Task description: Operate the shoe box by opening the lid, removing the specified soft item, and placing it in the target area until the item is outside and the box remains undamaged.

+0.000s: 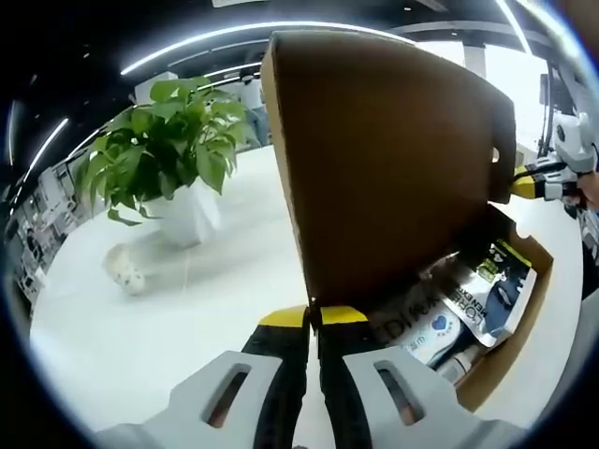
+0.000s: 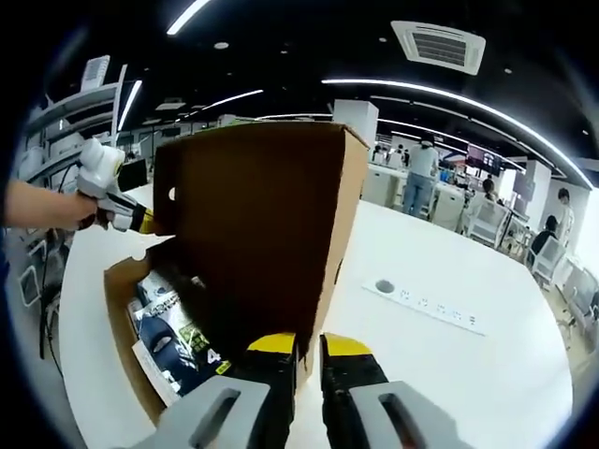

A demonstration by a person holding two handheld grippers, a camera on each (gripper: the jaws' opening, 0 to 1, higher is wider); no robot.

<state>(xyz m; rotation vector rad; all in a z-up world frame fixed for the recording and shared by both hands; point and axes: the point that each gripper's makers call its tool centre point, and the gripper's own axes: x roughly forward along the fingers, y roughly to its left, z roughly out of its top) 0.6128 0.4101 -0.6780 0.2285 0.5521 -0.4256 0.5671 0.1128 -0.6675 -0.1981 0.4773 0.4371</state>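
Left gripper view: both hand-held grippers [image 1: 314,316] pinch the brown shoe box's [image 1: 510,309] raised lid [image 1: 384,159].

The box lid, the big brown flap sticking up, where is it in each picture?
Left gripper view: the lid stands upright at centre and right, its edge pinched by the left gripper.
Right gripper view: the lid stands at centre-left, its edge pinched by the right gripper.
Shared landmark: the blue packets lying in the open box below the lid.

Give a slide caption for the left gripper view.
Left gripper pinches the raised lid, packets in the box; plant behind.
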